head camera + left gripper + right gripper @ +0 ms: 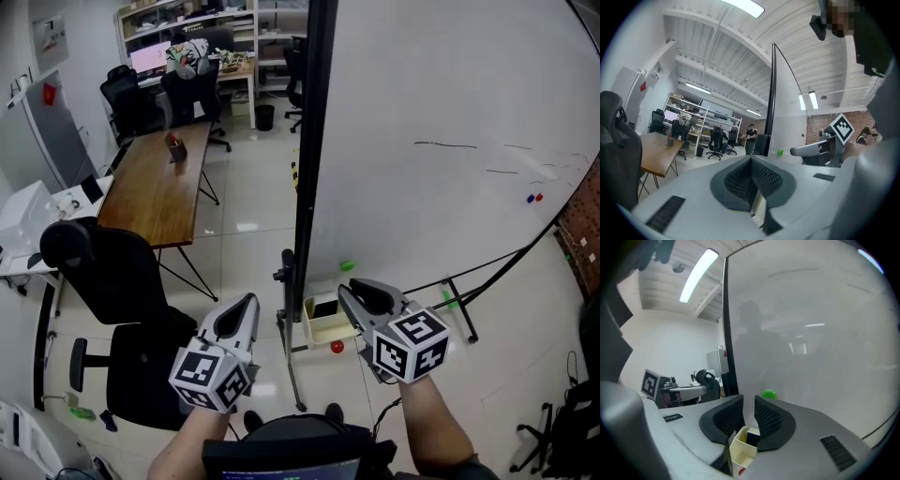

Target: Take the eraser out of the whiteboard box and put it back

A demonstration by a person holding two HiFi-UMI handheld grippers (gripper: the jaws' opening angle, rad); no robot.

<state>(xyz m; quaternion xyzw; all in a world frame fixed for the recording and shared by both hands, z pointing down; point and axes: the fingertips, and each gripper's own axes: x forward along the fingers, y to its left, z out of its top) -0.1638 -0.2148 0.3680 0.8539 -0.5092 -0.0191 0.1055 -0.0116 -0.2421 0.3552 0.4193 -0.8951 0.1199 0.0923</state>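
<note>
The black block eraser [325, 307] lies in the cream plastic whiteboard box [330, 331], just below and ahead of the right gripper [354, 292] — jaws narrowly apart, holding nothing — so that hand is nearer (the left gripper [248, 302], jaws together, hangs farther off).

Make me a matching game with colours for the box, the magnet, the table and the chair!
Things:
1 box
2 magnet
3 table
4 chair

Colours:
A brown
B green
C cream
D black

Pairs: 1-C, 2-B, 3-A, 4-D
</note>
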